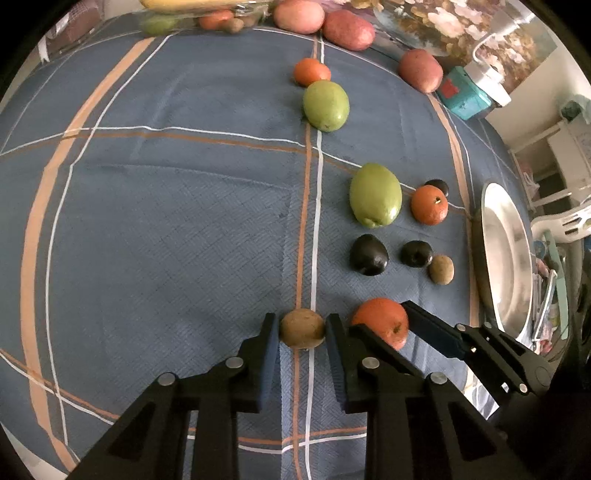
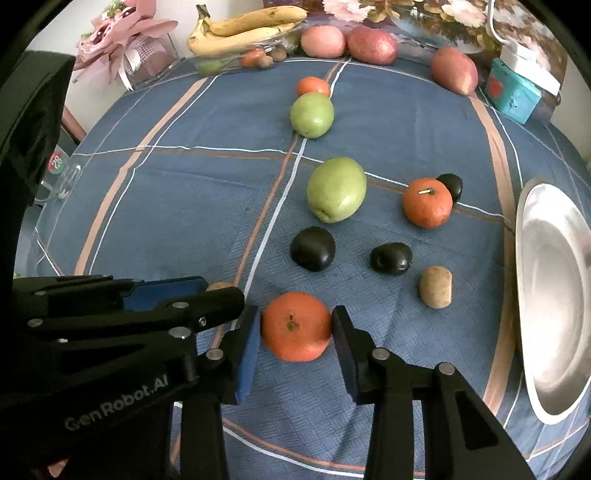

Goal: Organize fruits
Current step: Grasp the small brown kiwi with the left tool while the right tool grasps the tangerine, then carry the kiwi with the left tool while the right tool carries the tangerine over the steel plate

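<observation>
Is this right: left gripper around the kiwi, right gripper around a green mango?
Not quite. The left gripper is around the kiwi, but the right gripper is around an orange, not a green mango, as the right wrist view shows.

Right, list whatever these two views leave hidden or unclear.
- Kiwi, right wrist view: almost wholly hidden behind the left hand-held gripper.
- Silver plate, both views: far side cut off by the image edge.
- Glass bowl of fruit, left wrist view: blurred and cropped at the top.
- Whether either hand-held gripper's pads press its fruit: the right hand-held gripper flanks the orange; contact unclear.
</observation>
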Demonstrator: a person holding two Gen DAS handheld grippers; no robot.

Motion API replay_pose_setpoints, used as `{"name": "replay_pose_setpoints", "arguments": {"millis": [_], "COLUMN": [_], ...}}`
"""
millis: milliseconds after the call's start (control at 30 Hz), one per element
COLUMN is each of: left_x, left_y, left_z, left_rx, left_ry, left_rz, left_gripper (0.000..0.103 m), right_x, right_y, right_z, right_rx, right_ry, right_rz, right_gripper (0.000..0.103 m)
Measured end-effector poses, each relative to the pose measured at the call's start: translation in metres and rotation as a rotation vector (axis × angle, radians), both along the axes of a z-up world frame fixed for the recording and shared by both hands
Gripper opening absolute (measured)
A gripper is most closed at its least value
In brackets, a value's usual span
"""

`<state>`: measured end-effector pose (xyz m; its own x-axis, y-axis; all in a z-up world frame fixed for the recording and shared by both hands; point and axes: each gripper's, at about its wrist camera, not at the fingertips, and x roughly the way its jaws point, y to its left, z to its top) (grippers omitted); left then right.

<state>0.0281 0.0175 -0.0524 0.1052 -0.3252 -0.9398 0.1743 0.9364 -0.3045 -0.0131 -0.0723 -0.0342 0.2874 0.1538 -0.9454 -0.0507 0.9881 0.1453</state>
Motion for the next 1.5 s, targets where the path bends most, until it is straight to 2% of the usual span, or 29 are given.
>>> {"name": "replay_pose_setpoints", "arguments": {"millis": [200, 433, 667, 867, 1133, 1500], "left_x": [-0.006, -0.008, -0.006, -0.008, -0.009, -0.004], "left_y": [0.009, -0.005, -0.016, -0.005, 0.018, 0.019], "left_z": [0.003, 0.002, 0.002, 0.002, 0.006, 0.035], "left_rx": [0.018, 0.066, 0.088, 0.074, 0.069, 0.049], "left_ry": [-0.008, -0.019, -0.034, -0.031, -0.046, -0.094], "left_rz": [0.007, -0.021, -0.03, 0.017, 0.099, 0.152], "left_gripper": [0.028, 0.028, 0.028, 0.028, 0.028, 0.028], "right_x": [-0.004, -0.003, 0.003, 0.007, -0.01, -0.013], "right_y": [-0.014, -0.037, -0.06, -0.058, -0.069, -0.08], "right_z": [0.004, 0.001, -0.001, -0.002, 0.004, 0.027], "right_rx": [-0.03, -0.075, -0.043, -0.042, -0.032, 0.026], "right_ry": [0.01, 0.023, 0.037, 0.036, 0.029, -0.039], "right_rz": [-0.05, -0.125, -0.201, -0.198, -0.208, -0.242], "right_gripper": [0.04, 0.04, 0.04, 0.04, 0.04, 0.04]}}
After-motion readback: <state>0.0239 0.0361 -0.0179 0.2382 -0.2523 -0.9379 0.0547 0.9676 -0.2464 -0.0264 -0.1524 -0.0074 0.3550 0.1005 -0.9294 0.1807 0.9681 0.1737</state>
